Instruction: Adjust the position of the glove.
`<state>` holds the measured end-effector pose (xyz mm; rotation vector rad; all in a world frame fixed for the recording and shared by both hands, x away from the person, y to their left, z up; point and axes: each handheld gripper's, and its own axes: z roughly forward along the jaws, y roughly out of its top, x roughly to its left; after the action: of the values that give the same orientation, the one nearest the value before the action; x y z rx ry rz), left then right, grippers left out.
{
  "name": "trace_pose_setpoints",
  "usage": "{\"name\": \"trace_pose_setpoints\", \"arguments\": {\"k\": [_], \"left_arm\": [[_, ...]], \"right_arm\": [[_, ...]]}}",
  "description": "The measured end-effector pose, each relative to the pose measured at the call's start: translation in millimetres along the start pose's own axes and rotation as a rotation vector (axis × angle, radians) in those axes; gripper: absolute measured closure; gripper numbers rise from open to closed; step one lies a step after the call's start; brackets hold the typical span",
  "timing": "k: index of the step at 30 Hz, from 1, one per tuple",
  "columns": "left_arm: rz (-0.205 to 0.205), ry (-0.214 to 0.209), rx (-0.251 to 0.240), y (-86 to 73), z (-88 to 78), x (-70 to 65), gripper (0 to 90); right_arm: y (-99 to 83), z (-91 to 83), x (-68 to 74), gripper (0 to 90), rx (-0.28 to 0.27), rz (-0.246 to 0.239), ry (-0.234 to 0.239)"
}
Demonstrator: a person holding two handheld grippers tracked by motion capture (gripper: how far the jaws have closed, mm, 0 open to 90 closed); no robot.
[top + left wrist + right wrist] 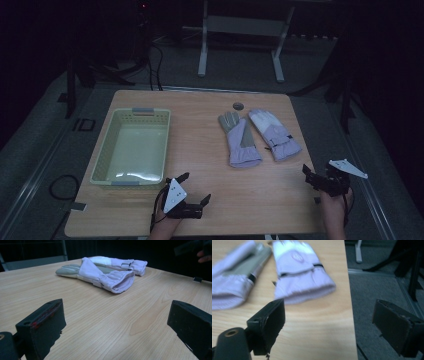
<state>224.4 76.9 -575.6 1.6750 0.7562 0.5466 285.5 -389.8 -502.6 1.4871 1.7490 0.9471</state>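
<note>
**Both jaws wide and empty, gloves waiting**

My jaws stand spread wide on both sides with nothing between them. The left gripper (194, 189) hovers low over the near edge of the light wooden table (200, 145), aimed right and far toward the gloves. The right gripper (314, 176) hangs at the table's near right corner, half over the grey floor, its camera looking at the cuff of the nearer glove.

The two pale lilac padded gloves lie side by side on the far right part of the table, cuffs toward me: the grey-palmed one (239, 138) on the left, the white-backed one (274, 133) just beside it on the right. A pale green slotted plastic basket (104, 155) sits on the left, near my left gripper.

I judge this the approach, before any grasp. Next I would carry the right gripper forward and left to the white-backed glove's cuff, lower it until one jaw slips under the fabric edge, then close.
</note>
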Motion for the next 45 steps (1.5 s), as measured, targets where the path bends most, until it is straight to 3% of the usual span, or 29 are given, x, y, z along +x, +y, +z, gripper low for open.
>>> {"name": "trace_pose_setpoints", "arguments": {"k": [3,4,5,6,8,9,11,12,18,19,29,30,32,35,40,45], "left_arm": [[0.004,0.001,0.000,0.0,-0.1,0.0,1.7],[0.002,0.001,0.004,0.2,0.2,0.1,1.7],[0.002,0.001,0.004,0.2,0.2,0.1,1.7],[-0.002,-0.001,0.001,0.0,0.1,0.3,1.7],[-0.002,-0.002,0.002,0.1,0.1,0.6,1.7],[-0.002,-0.002,0.002,0.1,0.1,0.6,1.7],[-0.002,-0.003,0.004,0.1,0.0,0.6,1.7],[-0.001,-0.003,0.005,0.2,0.2,0.6,1.7],[0.000,-0.002,0.006,0.3,0.2,0.5,1.7],[-0.005,-0.006,0.007,0.3,0.4,0.9,1.7],[-0.004,-0.004,0.008,0.4,0.9,0.5,1.7],[-0.003,-0.005,0.009,0.5,0.9,0.5,1.8],[-0.001,-0.005,0.010,0.5,1.0,0.4,1.8],[0.000,-0.006,0.009,0.5,1.0,0.2,1.7],[0.004,-0.008,0.013,0.7,1.3,0.0,1.7],[0.009,-0.009,0.013,0.7,1.1,-0.3,1.8]], "right_arm": [[9.7,-5.6,4.1,15.4,-0.031,-0.023,-0.045],[14.1,-6.1,3.1,14.5,-0.012,-0.018,-0.007],[14.1,-6.1,3.1,14.5,-0.012,-0.018,-0.007],[22.9,-5.2,1.6,14.0,0.038,0.010,0.072],[31.5,-6.5,3.9,13.8,0.036,0.002,0.084],[36.1,-7.5,6.3,13.2,0.033,-0.014,0.058],[40.8,-8.4,7.8,13.0,0.027,-0.024,0.053],[50.2,-9.1,9.9,12.0,0.019,-0.012,0.098],[67.4,-7.7,15.4,11.7,0.008,0.024,0.089],[79.4,-7.0,21.5,11.7,-0.007,0.015,0.086],[106.4,-0.1,46.2,10.9,-0.034,-0.037,0.114],[111.1,3.2,52.2,10.9,-0.021,-0.043,0.140],[113.2,4.9,55.6,10.9,-0.015,-0.047,0.141],[120.4,14.0,69.5,11.0,0.016,-0.064,0.181],[125.9,23.2,85.1,11.0,0.031,-0.077,0.202],[131.2,37.2,111.9,13.3,0.047,-0.088,0.244]]}}
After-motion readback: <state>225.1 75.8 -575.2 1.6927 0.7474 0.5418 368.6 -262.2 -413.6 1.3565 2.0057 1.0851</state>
